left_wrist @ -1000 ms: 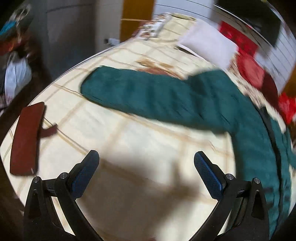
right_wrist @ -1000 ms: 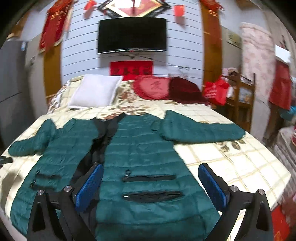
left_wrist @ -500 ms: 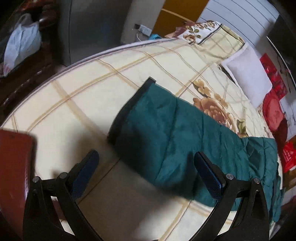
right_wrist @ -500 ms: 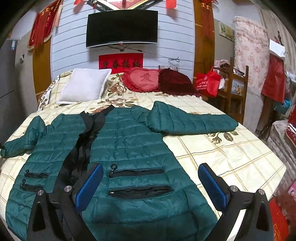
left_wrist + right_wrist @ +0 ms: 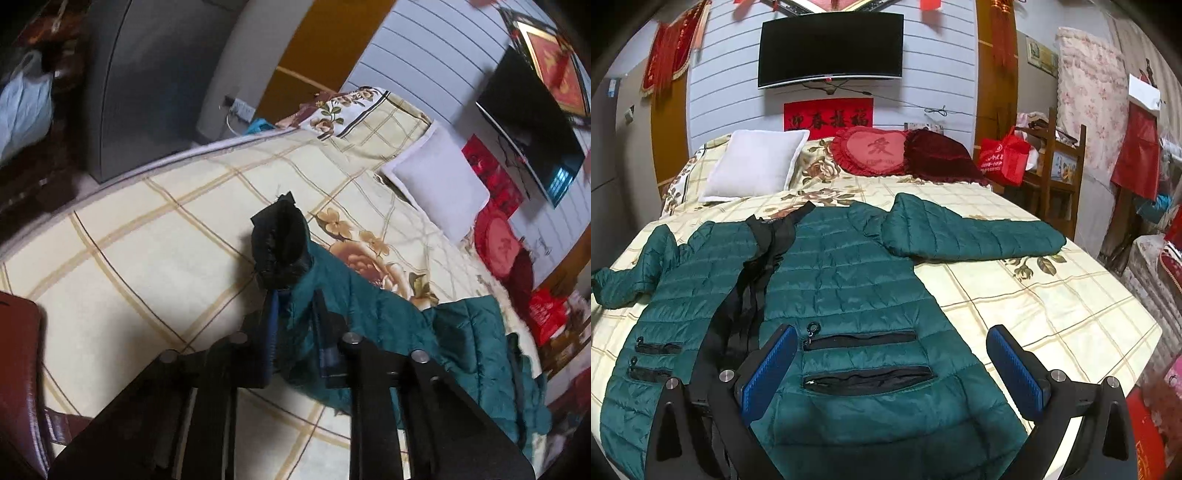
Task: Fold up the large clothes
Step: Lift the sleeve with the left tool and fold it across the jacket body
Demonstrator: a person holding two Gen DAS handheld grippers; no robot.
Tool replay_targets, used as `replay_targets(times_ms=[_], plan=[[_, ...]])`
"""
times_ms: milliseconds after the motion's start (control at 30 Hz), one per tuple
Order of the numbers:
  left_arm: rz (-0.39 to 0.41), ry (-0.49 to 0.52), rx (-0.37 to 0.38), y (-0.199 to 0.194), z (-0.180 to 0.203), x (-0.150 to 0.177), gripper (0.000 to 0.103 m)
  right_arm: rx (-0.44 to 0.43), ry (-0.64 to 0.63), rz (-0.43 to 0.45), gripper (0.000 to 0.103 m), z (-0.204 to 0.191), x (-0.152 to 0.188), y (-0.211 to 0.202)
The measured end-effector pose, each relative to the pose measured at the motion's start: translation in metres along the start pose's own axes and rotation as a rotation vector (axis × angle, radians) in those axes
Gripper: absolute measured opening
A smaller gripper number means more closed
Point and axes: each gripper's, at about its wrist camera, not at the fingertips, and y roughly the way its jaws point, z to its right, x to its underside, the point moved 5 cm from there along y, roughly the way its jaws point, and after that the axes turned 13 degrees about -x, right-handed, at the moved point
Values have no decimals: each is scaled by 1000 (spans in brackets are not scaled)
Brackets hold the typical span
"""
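Dark green quilted puffer jacket (image 5: 849,295) lies front-up, spread flat on the bed with the cream checked floral bedspread (image 5: 1052,295), black lining showing along the open front. Its other sleeve (image 5: 967,240) stretches out flat across the bedspread.

Left gripper (image 5: 295,321): jaws closing on the jacket's sleeve end, fabric pinched between the pads, black-lined cuff (image 5: 280,247) bunched and sticking up just past the fingertips.

Right gripper (image 5: 890,365): jaws wide apart, nothing between them, hovering over the jacket's lower hem near the zip pockets (image 5: 864,362).

White pillow (image 5: 757,166) and red heart-shaped cushion (image 5: 871,151) sit at the bed head, well apart from the jacket.
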Motion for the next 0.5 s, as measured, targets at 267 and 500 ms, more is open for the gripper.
replay_targets(times_ms=[267, 500], plan=[[-65, -16, -54, 18, -10, 5, 15, 9, 0, -1, 101, 2, 1, -2], [-121, -64, -130, 42, -32, 11, 30, 9, 12, -11, 101, 6, 1, 0]])
